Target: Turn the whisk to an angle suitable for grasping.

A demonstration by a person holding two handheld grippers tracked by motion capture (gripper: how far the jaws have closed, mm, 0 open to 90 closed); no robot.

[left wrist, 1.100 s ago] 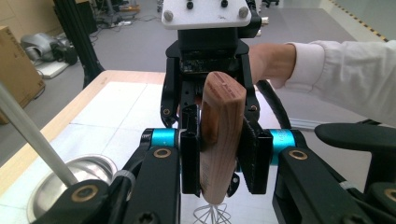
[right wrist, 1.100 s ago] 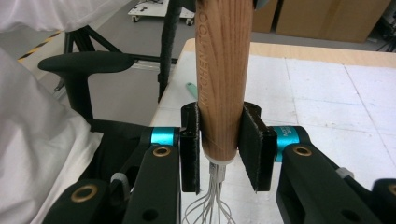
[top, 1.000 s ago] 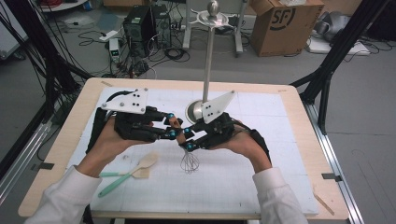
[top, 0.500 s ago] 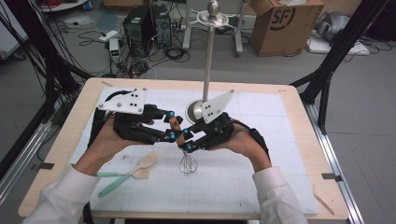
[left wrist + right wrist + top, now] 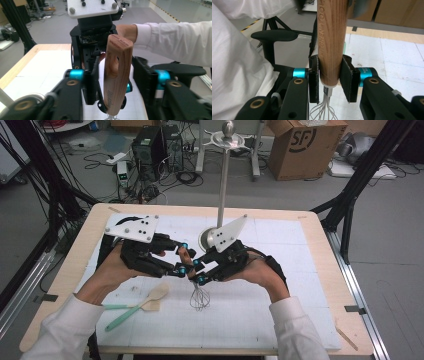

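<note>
Wooden whisk handle [image 5: 331,42] clenched in my right tongs [image 5: 331,81].
My left tongs [image 5: 117,82] stand released around its upper end, having just narrowed; the whisk [image 5: 199,295] hangs upright, wires over the white counter [image 5: 280,315], spatulas [image 5: 137,306] nearby.

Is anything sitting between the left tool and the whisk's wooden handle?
Nothing visible. The wooden handle already stands between the left tool's jaws, with small bare gaps either side, while the right tool clamps it lower down, just above the wires.

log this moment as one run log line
right gripper: shut on whisk handle | left gripper: open around handle | whisk: upright, wires down | spatulas: on table
</note>
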